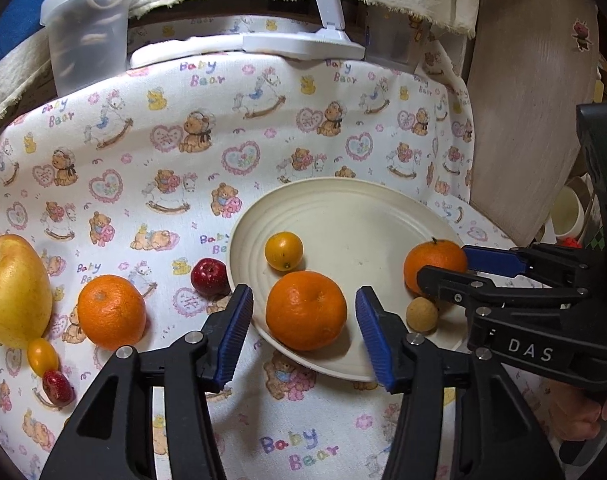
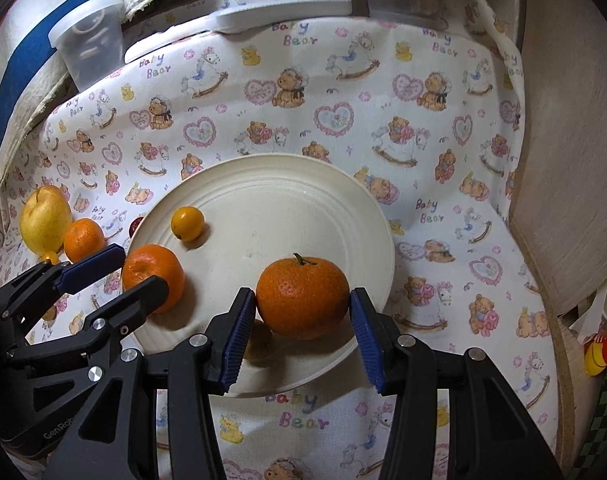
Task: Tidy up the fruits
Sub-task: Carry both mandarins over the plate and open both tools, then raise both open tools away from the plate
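Observation:
A cream plate (image 1: 343,208) (image 2: 283,200) lies on the bear-print cloth. In the left wrist view my left gripper (image 1: 305,296) is open around a mandarin (image 1: 306,320) on the plate's near rim, with a gap at each pad. My right gripper (image 2: 302,296) is shut on a stemmed mandarin (image 2: 302,280) over the plate; its pads press both sides. A small yellow citrus (image 1: 284,251) and a tan round fruit (image 1: 422,314) also sit on the plate. Off the plate to the left lie another mandarin (image 1: 112,312), a red fruit (image 1: 209,278), a yellow pear (image 1: 13,290), a yellow tomato (image 1: 42,356) and a strawberry (image 1: 57,388).
A clear plastic tub (image 1: 89,28) and a white lamp base (image 1: 303,44) stand at the cloth's far edge. A wooden chair seat (image 1: 523,120) borders the right side. The cloth (image 1: 263,140) beyond the plate is bare.

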A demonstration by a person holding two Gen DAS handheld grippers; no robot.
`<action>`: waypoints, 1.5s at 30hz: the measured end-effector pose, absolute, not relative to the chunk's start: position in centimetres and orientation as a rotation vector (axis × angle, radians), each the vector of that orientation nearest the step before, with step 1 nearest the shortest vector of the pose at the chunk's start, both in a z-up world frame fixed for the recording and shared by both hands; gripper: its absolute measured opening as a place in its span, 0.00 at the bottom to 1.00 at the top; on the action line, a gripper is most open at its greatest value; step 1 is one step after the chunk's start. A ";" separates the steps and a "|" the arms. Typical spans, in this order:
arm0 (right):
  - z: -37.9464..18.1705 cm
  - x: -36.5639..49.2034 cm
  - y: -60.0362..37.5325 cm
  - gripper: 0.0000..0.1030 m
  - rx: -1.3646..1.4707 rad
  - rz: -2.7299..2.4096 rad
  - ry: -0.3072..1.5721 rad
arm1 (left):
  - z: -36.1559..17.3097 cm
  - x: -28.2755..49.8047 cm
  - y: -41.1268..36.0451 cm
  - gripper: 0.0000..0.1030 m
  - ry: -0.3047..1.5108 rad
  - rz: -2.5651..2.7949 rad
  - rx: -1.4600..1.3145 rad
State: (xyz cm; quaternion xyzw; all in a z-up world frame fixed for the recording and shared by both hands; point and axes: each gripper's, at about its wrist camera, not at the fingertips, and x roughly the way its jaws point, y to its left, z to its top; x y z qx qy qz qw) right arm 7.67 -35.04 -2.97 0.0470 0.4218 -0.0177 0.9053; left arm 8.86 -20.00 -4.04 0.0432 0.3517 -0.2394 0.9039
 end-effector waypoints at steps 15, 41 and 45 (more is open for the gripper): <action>0.9 4.8 -34.4 0.67 0.100 -0.013 0.647 | 2.9 4.4 -16.6 0.97 0.424 -0.392 0.126; 2.2 2.3 -33.2 0.85 0.046 -0.053 0.374 | 4.7 0.0 -8.3 0.99 0.253 -0.241 0.159; 2.2 2.4 -33.0 0.85 0.046 -0.027 0.375 | 4.1 1.5 -7.3 0.99 0.274 -0.218 0.122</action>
